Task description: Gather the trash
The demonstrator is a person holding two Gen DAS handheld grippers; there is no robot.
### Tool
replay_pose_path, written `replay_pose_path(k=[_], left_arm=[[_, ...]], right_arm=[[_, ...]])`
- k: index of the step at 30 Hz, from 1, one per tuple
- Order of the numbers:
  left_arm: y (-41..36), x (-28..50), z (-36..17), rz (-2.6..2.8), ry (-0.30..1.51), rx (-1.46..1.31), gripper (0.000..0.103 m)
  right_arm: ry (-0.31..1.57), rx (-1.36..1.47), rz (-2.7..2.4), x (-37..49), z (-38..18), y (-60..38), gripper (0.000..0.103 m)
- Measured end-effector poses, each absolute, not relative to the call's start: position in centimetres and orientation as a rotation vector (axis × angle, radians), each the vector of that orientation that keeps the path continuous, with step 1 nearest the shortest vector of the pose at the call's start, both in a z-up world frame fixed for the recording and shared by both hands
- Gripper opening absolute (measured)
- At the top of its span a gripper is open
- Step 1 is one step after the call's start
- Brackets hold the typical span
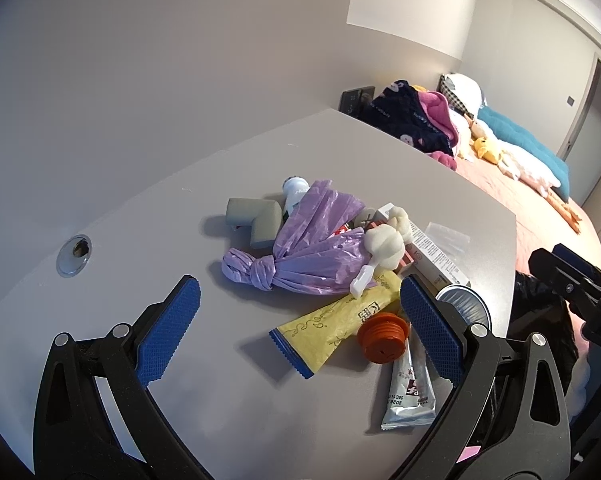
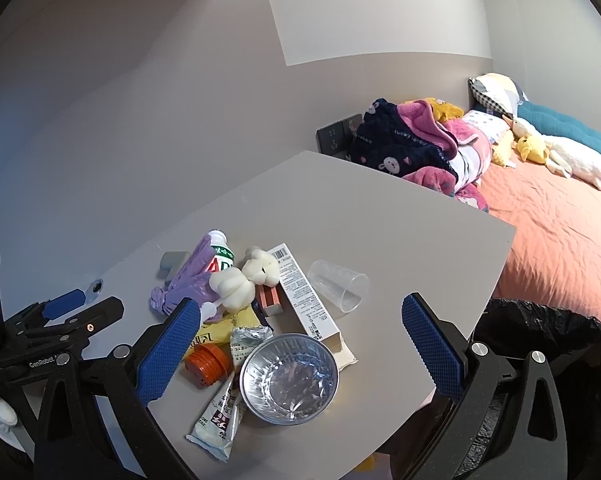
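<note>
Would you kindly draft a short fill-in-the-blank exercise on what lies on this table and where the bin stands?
1. The knotted plastic bag in the pile is ____ in colour.
2. The clear plastic cup lies on its ____.
3. The ridged round cap beside the foil bowl is ____.
4. The bin past the table edge is lined with a ____ bag.

Missing words: purple; side; orange; black

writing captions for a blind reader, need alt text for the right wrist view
An open right gripper hovers over a foil bowl amid trash on a grey table: clear cup, long box, orange cap. A black-lined bin stands beside the table.
</note>
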State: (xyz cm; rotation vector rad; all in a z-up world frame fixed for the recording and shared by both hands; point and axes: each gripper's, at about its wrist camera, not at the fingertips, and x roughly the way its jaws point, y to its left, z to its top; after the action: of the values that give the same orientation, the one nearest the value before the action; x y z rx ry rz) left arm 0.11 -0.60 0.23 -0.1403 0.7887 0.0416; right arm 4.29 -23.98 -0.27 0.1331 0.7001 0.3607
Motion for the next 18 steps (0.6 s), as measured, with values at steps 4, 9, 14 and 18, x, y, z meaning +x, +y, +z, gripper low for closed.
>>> replay_pose_path(k=[4,9,14,18], left_arm=[[-0.3,0.5,-0.2,0.039,0.790,-0.144,0.097],[0.3,1.5,-1.0,0.045,0.810,-0.153,0.097],[1.0,2.6,-2.0,0.047,0.830,-0.155,0.097],[1.4,3.7,-2.8,0.045,0.845,-0.152,0.097]], right_arm=[[0.724,0.135,0.358,5.2,-0.8,-24.2,0.100],[0.741,0.140,0.377,5.9,-1.1,-23.8,0.100],[0.766,0.141,0.411,6.8,-1.6,-22.5,0.100],[0.782,0.148,0.441,7.5,-2.1,-21.3,0.098]])
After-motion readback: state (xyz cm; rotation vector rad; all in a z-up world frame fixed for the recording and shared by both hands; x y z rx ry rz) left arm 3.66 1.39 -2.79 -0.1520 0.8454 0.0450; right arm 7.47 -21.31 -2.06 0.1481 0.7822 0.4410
